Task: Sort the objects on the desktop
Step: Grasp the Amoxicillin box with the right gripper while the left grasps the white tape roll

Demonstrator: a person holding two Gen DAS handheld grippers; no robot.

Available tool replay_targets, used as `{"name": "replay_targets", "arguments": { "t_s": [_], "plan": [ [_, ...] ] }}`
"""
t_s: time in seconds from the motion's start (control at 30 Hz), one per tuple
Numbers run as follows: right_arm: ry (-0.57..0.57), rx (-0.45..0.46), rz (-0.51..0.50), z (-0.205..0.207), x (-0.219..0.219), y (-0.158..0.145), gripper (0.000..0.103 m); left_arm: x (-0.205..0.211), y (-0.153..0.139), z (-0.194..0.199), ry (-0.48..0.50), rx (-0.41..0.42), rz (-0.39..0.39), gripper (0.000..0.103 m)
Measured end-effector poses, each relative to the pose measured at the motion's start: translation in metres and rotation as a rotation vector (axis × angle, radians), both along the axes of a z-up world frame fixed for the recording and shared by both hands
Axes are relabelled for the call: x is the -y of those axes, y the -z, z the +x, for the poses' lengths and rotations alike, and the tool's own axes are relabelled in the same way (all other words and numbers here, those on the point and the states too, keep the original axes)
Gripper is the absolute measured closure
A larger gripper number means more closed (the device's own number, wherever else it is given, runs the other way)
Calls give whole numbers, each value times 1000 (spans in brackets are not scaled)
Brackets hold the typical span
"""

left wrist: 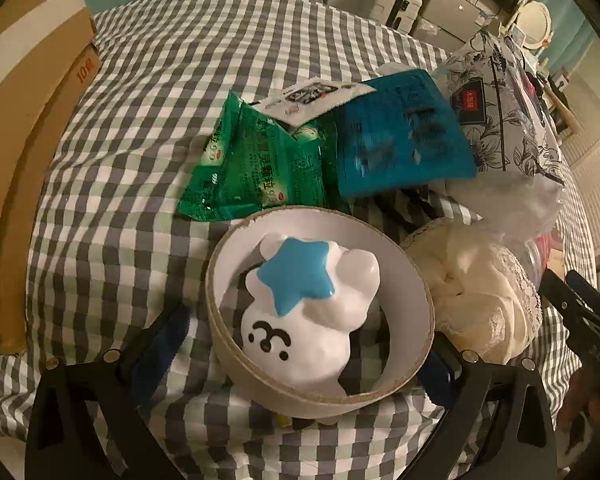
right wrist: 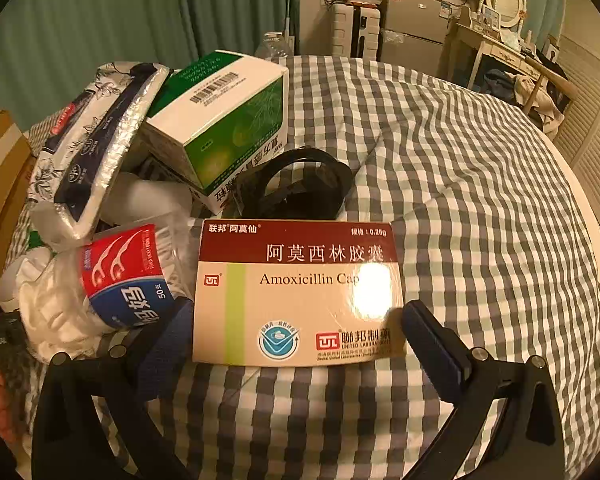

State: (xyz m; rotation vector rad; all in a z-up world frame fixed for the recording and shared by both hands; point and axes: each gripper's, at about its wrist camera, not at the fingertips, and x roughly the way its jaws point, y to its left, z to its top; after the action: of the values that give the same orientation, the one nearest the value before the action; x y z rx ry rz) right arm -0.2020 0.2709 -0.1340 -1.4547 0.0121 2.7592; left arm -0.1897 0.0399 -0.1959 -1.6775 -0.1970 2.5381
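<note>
Desktop objects lie heaped on a counter (right wrist: 480, 200) covered in a grey-and-white checked cloth, and the sorting has plenty left to it. Largest at the edge is a brown cardboard box (left wrist: 28, 128), standing along the left side of the left wrist view. Next comes a white-and-green carton (right wrist: 220, 120) with a barcode on top, tilted against a floral-printed packet (right wrist: 88, 148) with a silvery edge. The amoxicillin box (right wrist: 296, 292), cream with a dark red band, lies flat between the two fingers of the right claw (right wrist: 300, 340), whose jaws stand wide apart with neither pad touching it. A black strap-like object (right wrist: 300, 188) sits just behind that box. Left of it is a clear tub of floss picks (right wrist: 124, 276) with a red and blue label, lying on its side.

In the left wrist view, a blue packet (left wrist: 404, 140) and a green sachet bag (left wrist: 256, 168) rest side by side, a white card (left wrist: 316, 98) overlapping both. Nearer, a round white tub (left wrist: 320, 312) holds a white figure with a blue star (left wrist: 308, 312). The left claw (left wrist: 308, 352) is spread wide on either side of the tub, not pressing it. A cream lace-trimmed cloth (left wrist: 480, 292) touches the tub's right side.
</note>
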Motion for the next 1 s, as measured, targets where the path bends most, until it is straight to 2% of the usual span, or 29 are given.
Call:
{"name": "replay_targets", "arguments": {
  "t_s": [0.07, 0.13, 0.23, 0.27, 0.37, 0.43, 0.57, 0.63, 0.73, 0.83, 0.9, 0.93, 0.97, 1.0],
  "plan": [
    [-5, 3, 13, -1, 2, 1, 0, 4, -3, 4, -12, -22, -13, 31],
    [-10, 2, 30, -1, 5, 2, 0, 11, -6, 5, -26, -35, 1, 35],
    [-26, -3, 70, 1, 11, 6, 0, 21, -12, 11, -47, -43, 23, 35],
    [-28, -2, 79, 1, 13, 6, 0, 24, -15, 13, -52, -57, 20, 40],
    [-15, 5, 66, 6, 12, 3, 0, 30, -26, 20, -45, -98, 20, 42],
    [27, 23, -19, 14, 4, -2, 0, 31, -35, 27, -36, -129, 24, 43],
    [205, 32, -401, 41, -31, -11, 0, 32, -43, 28, -22, -168, 47, 49],
    [253, 25, -470, 47, -39, -13, 0, 9, -44, 21, -22, -180, 39, 55],
    [327, 20, -529, 44, -44, -14, 0, 8, -50, 23, -29, -216, 40, 69],
    [517, 23, -714, 32, -53, -6, 0, 8, -48, 18, -19, -220, 60, 69],
    [591, 72, -762, 15, -56, 4, 0, 6, -43, 15, -21, -220, 63, 69],
    [618, 112, -743, 2, -52, 11, 0, 5, -45, 16, -22, -228, 66, 65],
    [639, 141, -716, -5, -49, 16, 0, 5, -45, 15, -20, -231, 67, 50],
    [669, 178, -682, -14, -45, 25, 0, 5, -43, 13, -20, -222, 70, 39]
  ]
}}
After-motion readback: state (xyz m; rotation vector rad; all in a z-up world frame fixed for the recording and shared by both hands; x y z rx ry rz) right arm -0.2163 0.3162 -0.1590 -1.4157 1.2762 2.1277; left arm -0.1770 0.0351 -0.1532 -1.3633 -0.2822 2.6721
